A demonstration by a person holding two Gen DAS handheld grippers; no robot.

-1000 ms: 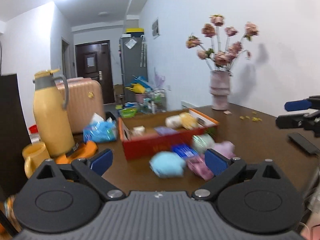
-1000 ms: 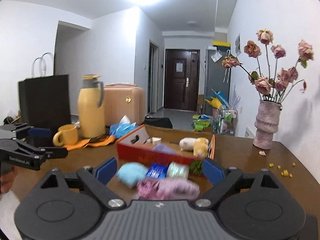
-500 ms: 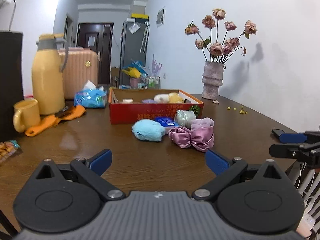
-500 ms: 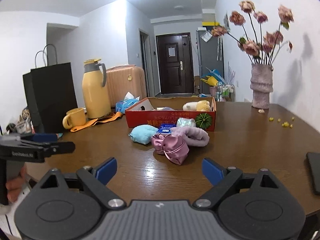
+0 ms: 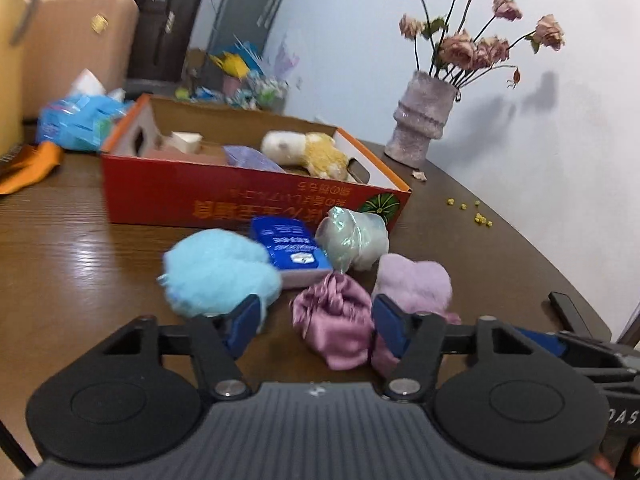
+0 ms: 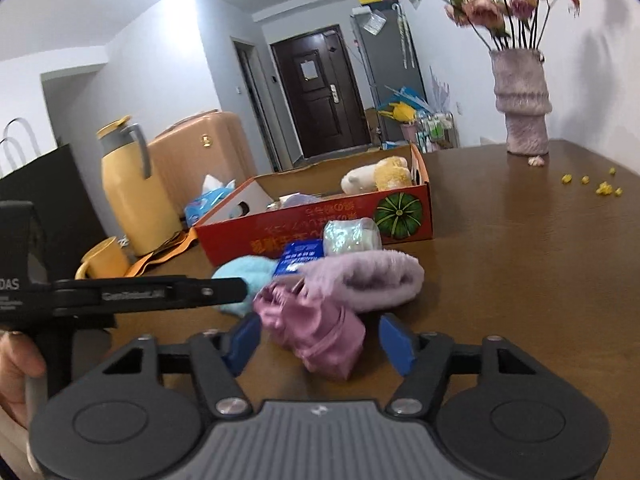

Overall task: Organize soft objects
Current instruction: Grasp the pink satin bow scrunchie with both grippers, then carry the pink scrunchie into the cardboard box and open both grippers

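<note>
A heap of soft things lies on the brown table in front of a red cardboard box (image 5: 224, 196): a light blue fluffy ball (image 5: 216, 270), a blue tissue pack (image 5: 290, 248), a pale green wrapped bundle (image 5: 356, 236), a satin pink scrunchie (image 5: 336, 320) and a lilac fluffy piece (image 5: 414, 282). My left gripper (image 5: 316, 326) is open with the scrunchie between its fingers. My right gripper (image 6: 320, 340) is open around the same scrunchie (image 6: 316, 328), with the lilac piece (image 6: 368, 280) just behind. The box (image 6: 320, 232) holds a white and yellow plush (image 5: 308, 152).
A vase of dried roses (image 5: 424, 120) stands at the back right, with yellow crumbs (image 5: 476, 216) near it. A yellow jug (image 6: 132, 192), a yellow mug (image 6: 102, 262), an orange cloth and a blue tissue bag (image 5: 76, 122) stand left of the box. A phone (image 5: 568, 312) lies right.
Both grippers have moved forward and down toward the heap; the pink scrunchie now sits between the fingers of each. Both sets of jaws have narrowed somewhat.
</note>
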